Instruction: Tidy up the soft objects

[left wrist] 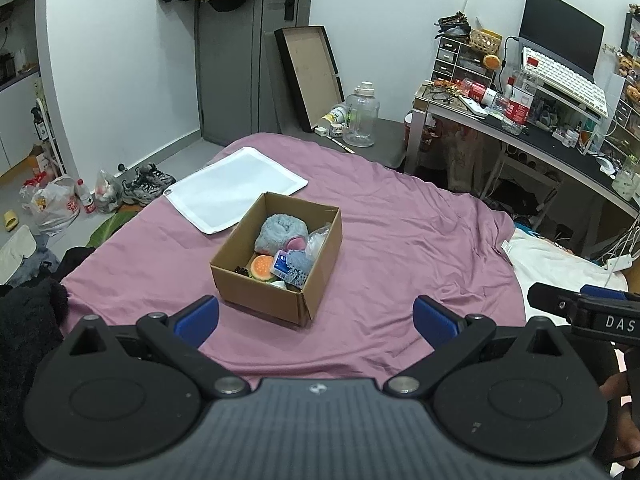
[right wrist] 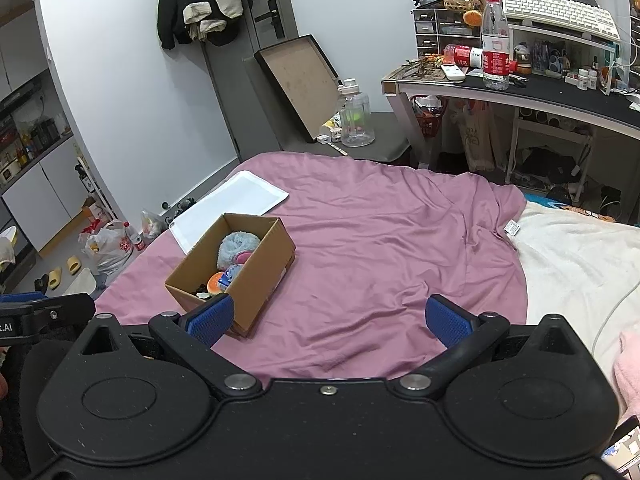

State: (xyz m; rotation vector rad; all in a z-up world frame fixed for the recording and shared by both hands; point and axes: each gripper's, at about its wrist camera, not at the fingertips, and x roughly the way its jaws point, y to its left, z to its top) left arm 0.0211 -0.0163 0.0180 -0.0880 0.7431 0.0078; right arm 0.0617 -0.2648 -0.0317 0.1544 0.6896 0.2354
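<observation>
Box position: the open brown corrugated cardboard box (left wrist: 276, 258) sits mid-frame in the left wrist view, straight ahead of the left gripper (left wrist: 316, 318); in the right wrist view it lies lower left (right wrist: 256, 276), partly behind that gripper's left blue pad.
Nearer gripper: judged the left, since the box is centred between its fingers.
Box axis: long side runs from lower left to upper right of the frame.
Left gripper: blue-padded fingers wide apart, holding nothing.
Right gripper (right wrist: 328, 322): fingers equally spread, empty, over bare sheet.
Contents: a fluffy grey-blue plush with a pink patch (left wrist: 280, 232), a squashy burger-shaped toy (left wrist: 262, 267), a blue tissue pack (left wrist: 281, 263), a knitted blue piece (left wrist: 300, 266), crinkly clear plastic (left wrist: 318, 240).
Surface: wrinkled mauve bedsheet (left wrist: 400, 240), soft and yielding.
Beyond the box: flat white rectangular mat (left wrist: 236, 188), upper left of it.
</observation>
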